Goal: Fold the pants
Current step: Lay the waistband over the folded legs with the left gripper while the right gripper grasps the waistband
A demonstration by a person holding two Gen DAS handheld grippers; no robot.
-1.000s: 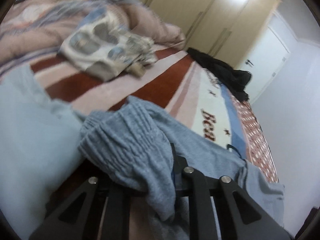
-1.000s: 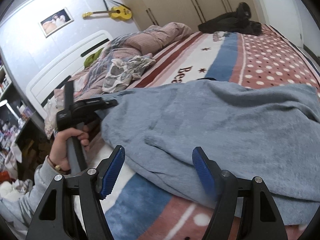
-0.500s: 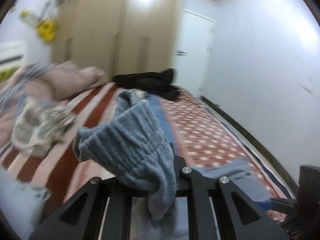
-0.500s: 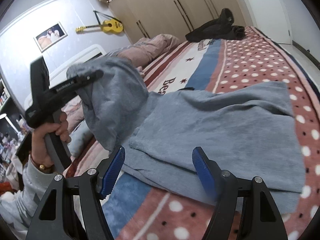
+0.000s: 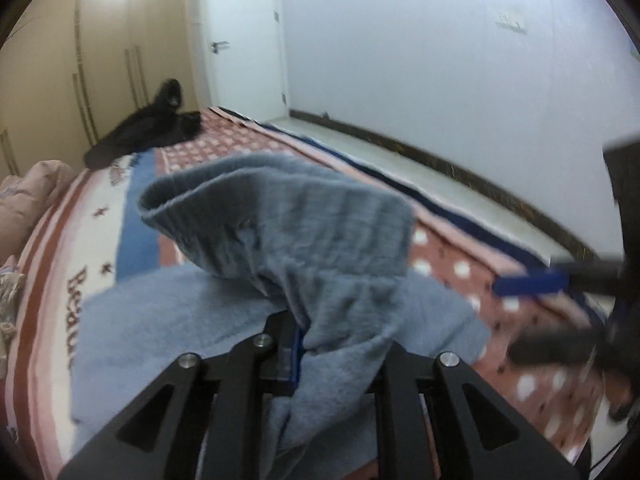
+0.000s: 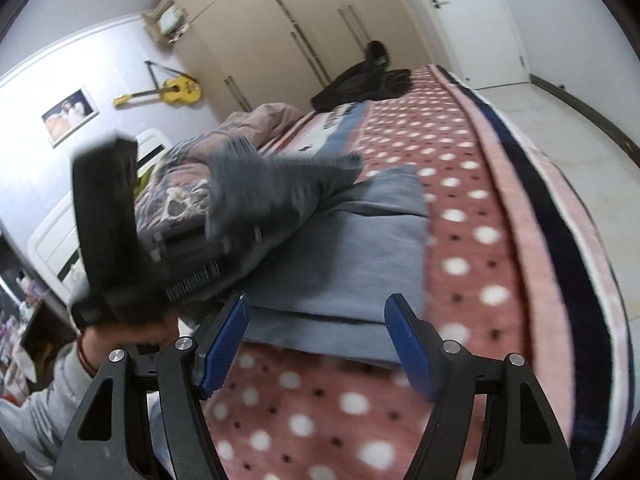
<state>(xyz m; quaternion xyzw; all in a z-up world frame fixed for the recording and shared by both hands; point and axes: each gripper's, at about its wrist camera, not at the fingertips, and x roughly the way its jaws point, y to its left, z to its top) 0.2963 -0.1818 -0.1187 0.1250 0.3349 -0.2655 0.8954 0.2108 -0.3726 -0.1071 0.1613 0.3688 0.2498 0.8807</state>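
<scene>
The grey-blue pants (image 5: pixel 168 320) lie on the patterned bedspread (image 5: pixel 460 264). My left gripper (image 5: pixel 316 340) is shut on the ribbed waistband (image 5: pixel 288 216) and holds it lifted above the rest of the pants. In the right wrist view the left gripper (image 6: pixel 256 240) carries the waistband (image 6: pixel 280 176) over the flat part of the pants (image 6: pixel 360 248). My right gripper (image 6: pixel 316 336) is open and empty, just in front of the pants' near edge. It also shows blurred at the right of the left wrist view (image 5: pixel 532 304).
A black garment (image 6: pixel 360 80) lies at the far end of the bed. A rumpled quilt (image 6: pixel 192 168) and headboard are at the left. The bed edge and tiled floor (image 6: pixel 560 152) run along the right. Wardrobes (image 6: pixel 280 32) stand behind.
My left gripper has swung the held waistband up and across toward the right, over the lower part of the pants. The right gripper stays open and has moved closer to the pants' edge.
</scene>
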